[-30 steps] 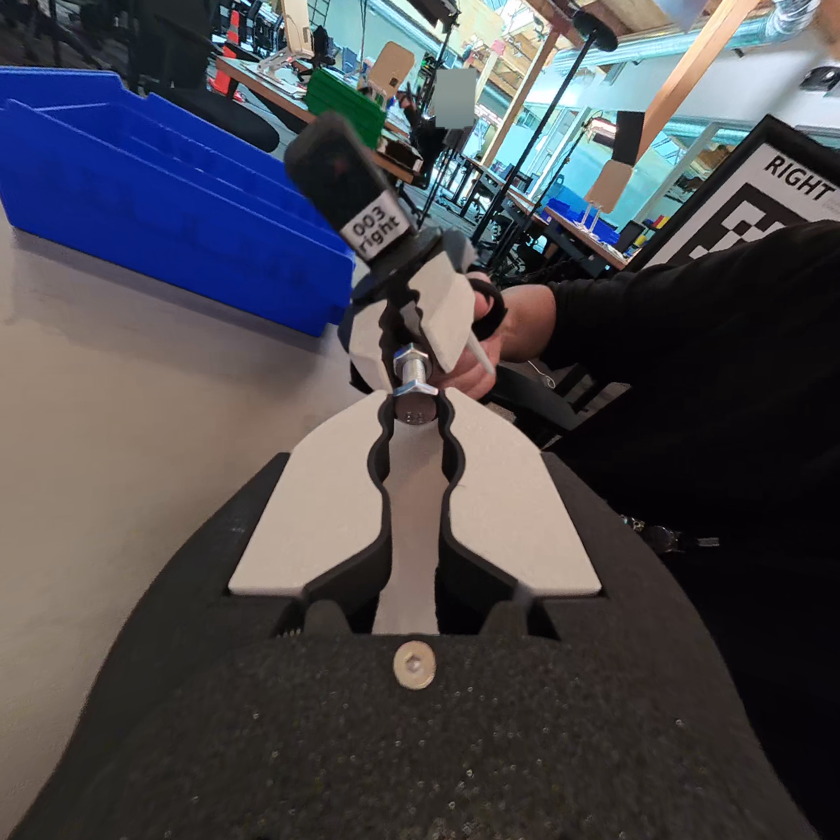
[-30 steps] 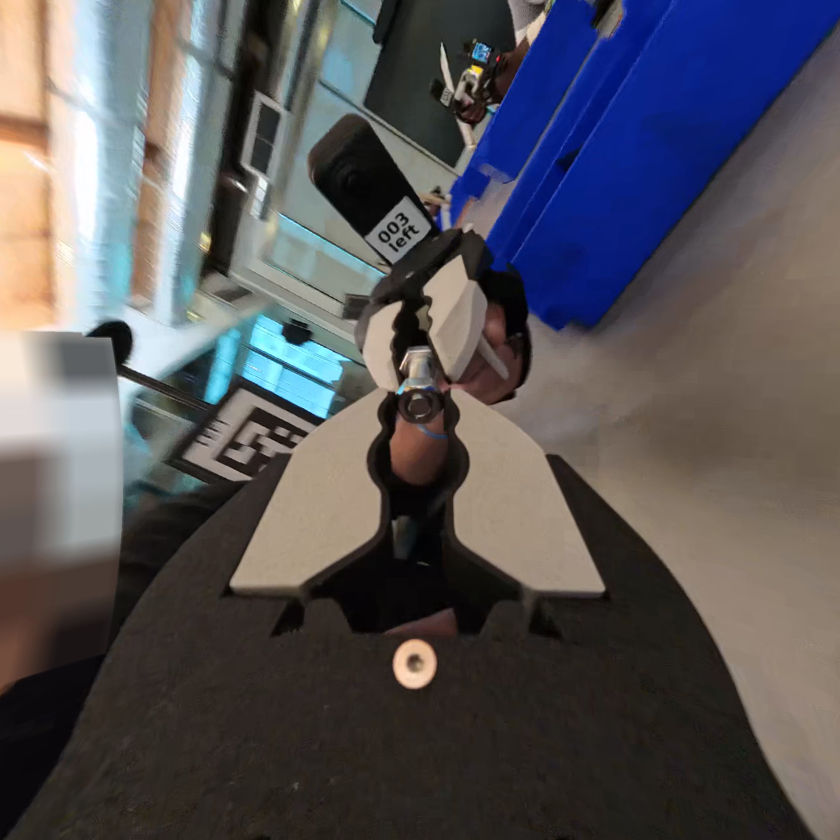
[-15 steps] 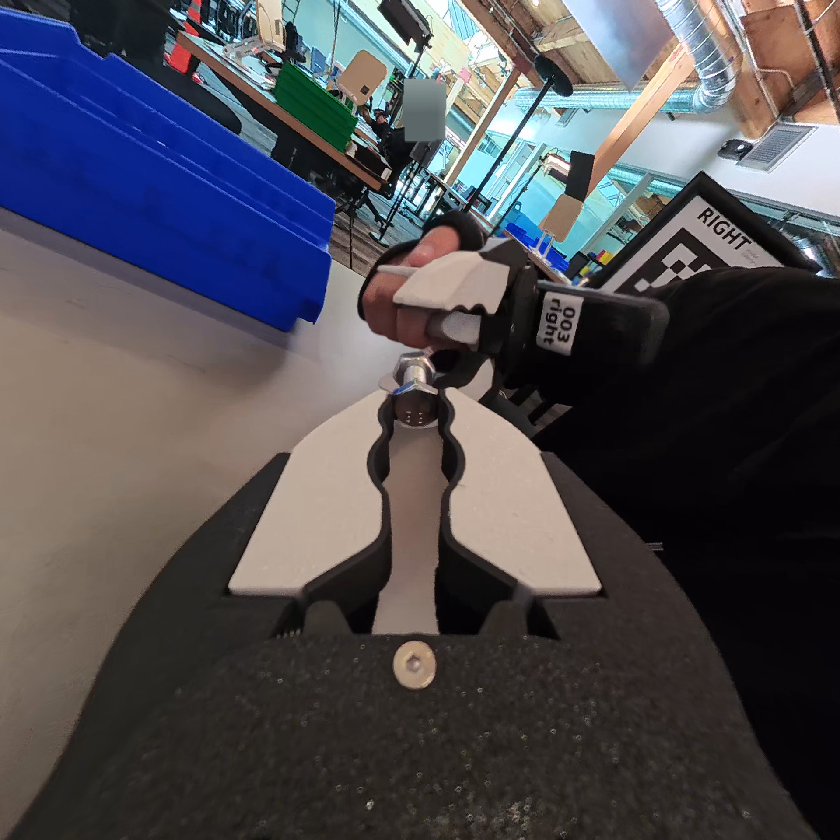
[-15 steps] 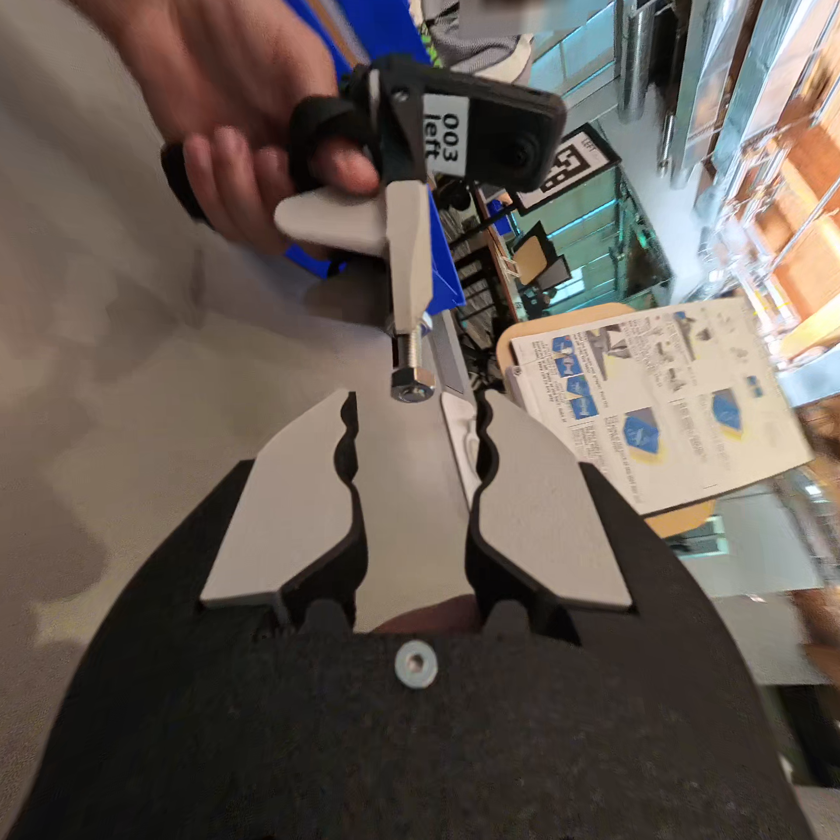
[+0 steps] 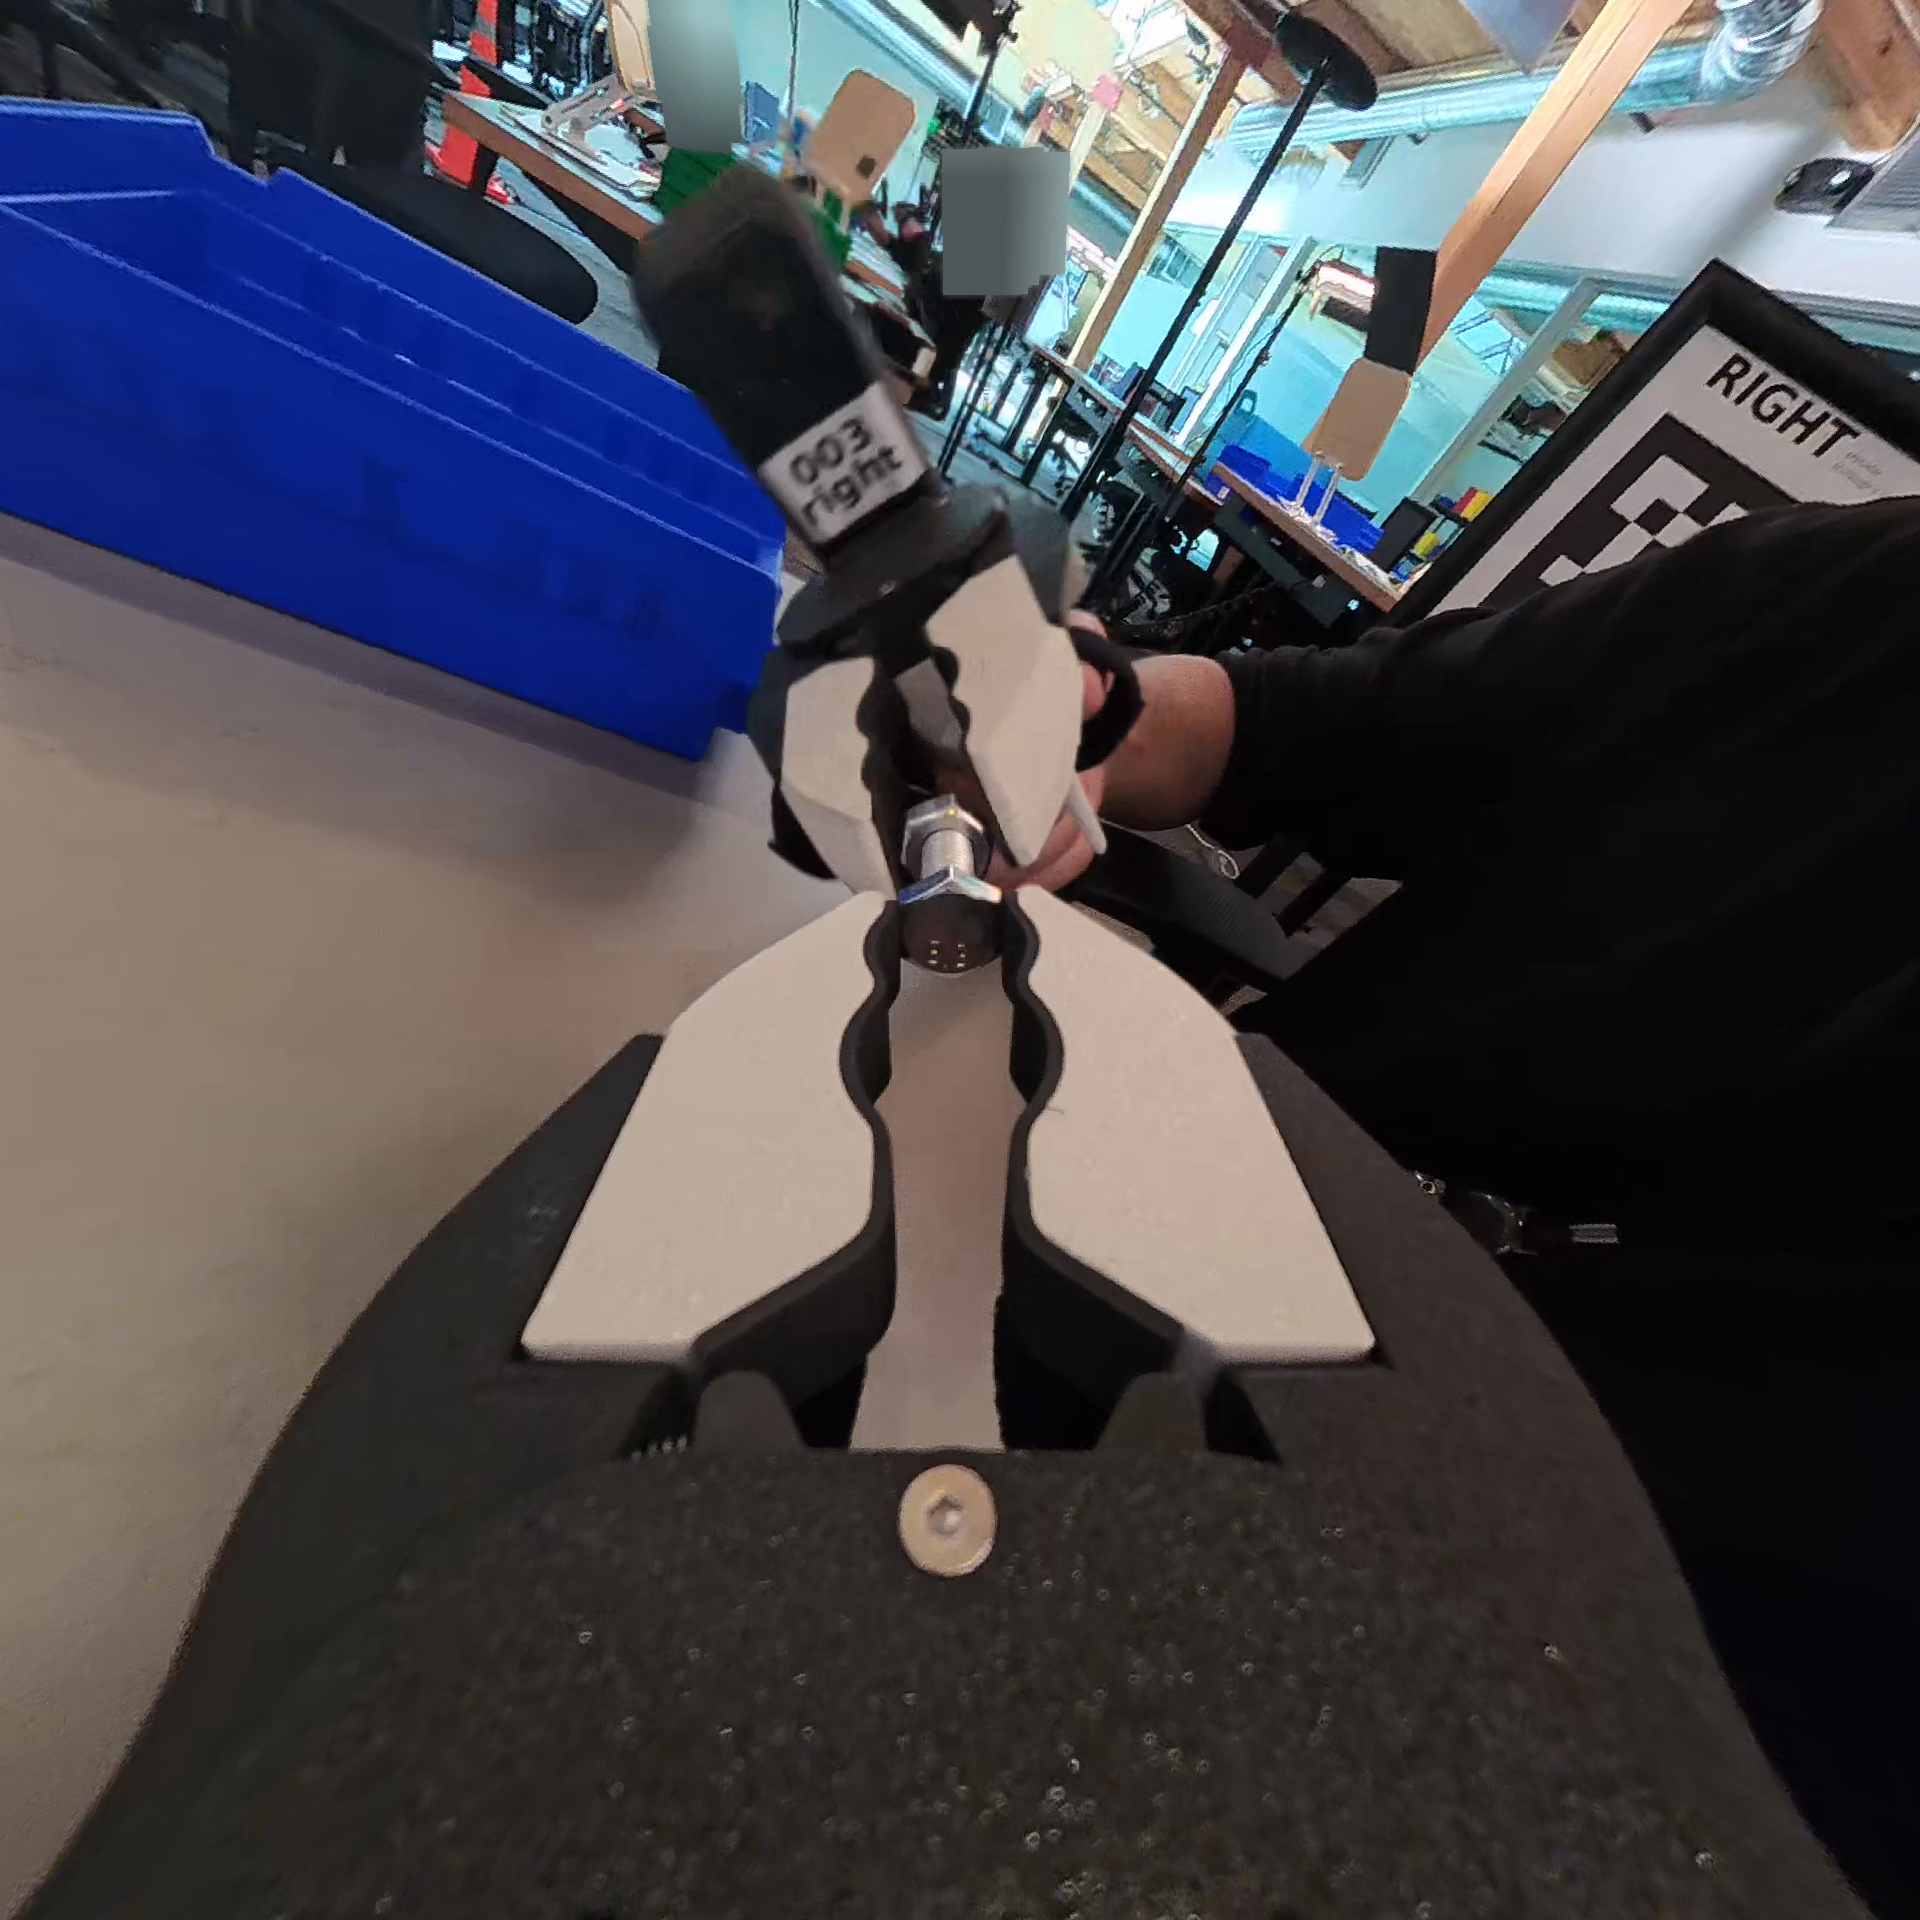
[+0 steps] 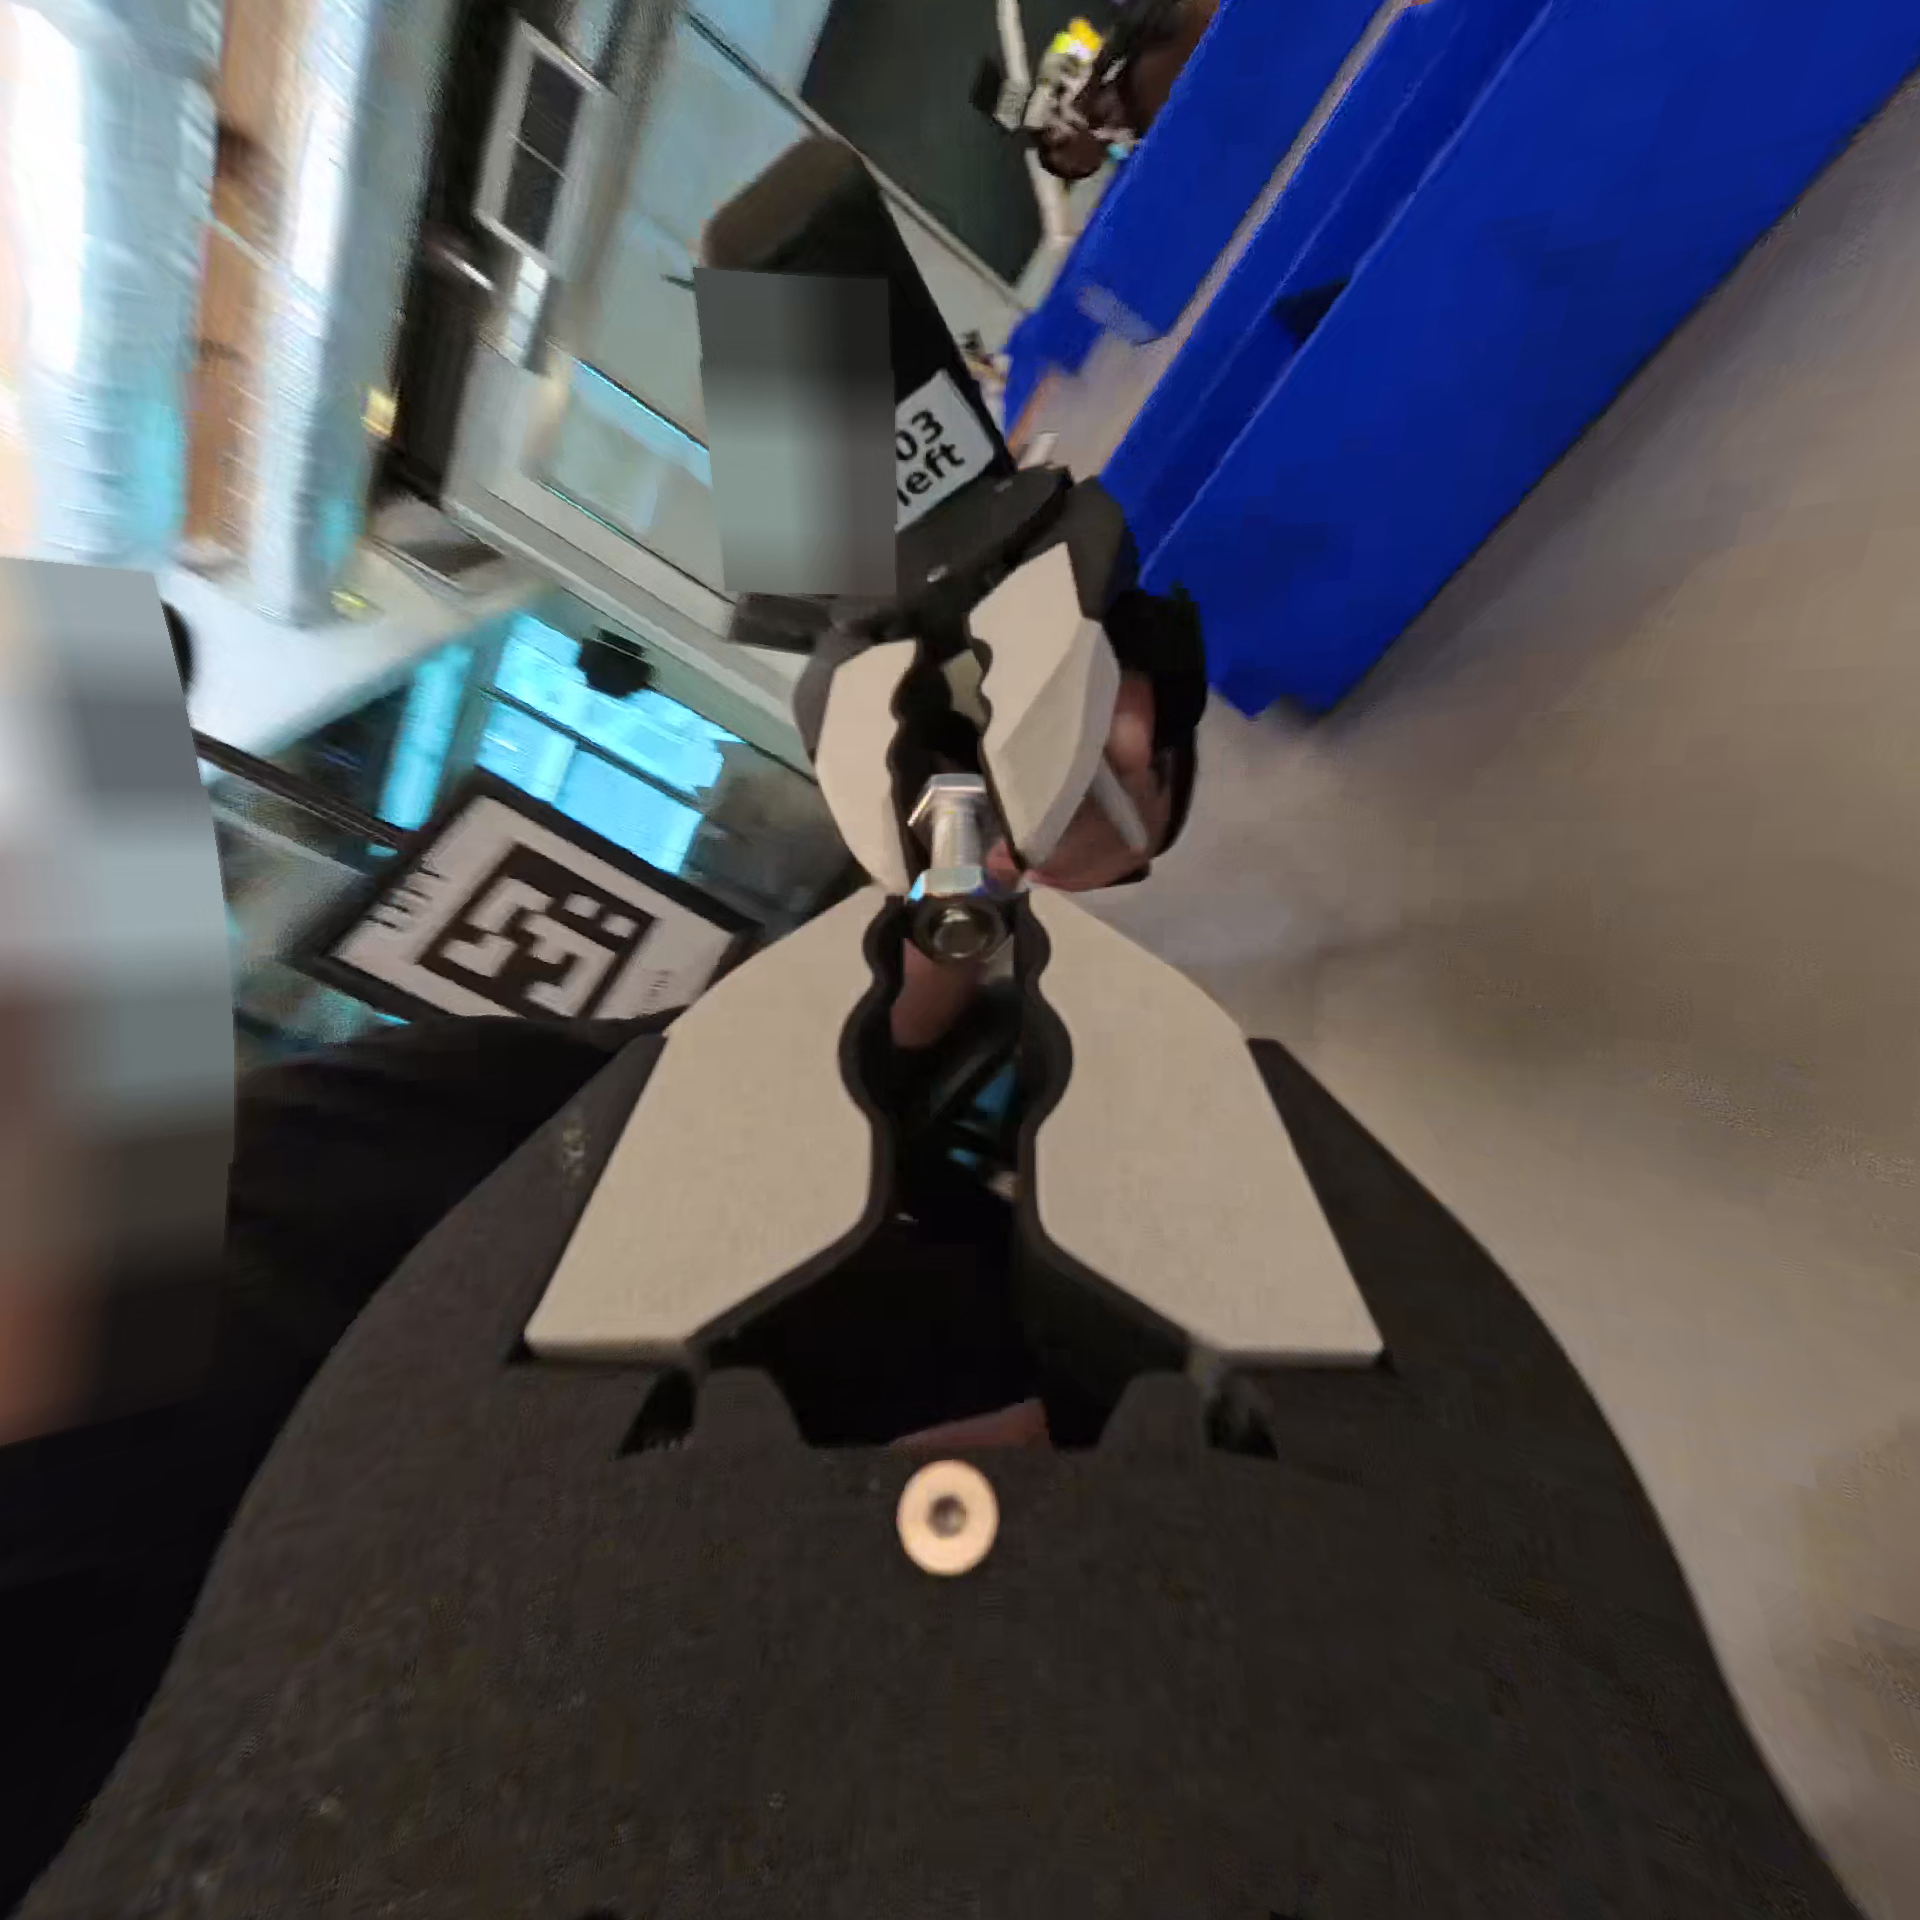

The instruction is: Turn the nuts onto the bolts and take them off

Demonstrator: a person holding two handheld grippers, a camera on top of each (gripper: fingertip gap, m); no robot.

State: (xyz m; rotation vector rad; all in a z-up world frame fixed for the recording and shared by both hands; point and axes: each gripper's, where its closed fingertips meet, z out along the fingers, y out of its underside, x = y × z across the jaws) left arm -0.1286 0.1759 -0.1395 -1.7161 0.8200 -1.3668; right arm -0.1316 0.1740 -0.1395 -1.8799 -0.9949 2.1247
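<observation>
Since half a second ago the right tongs (image 6: 951,914) have swung back in line with the bolt (image 6: 951,831) and closed again on the nut (image 6: 951,928); then they stood apart and wide open. Judgement: a regrasp between turns, threading still under way.

Left tongs (image 5: 945,920): nearly closed, tips clamping the bolt head. Right tongs: narrowed onto the nut at the other end. Bolt held in air above the desk (image 5: 260,1039), blue bins (image 5: 364,488) behind.

Both tongs meet tip to tip, the left tongs (image 5: 948,935) and right tongs (image 6: 951,930) each clamped tight, facing one another.
</observation>
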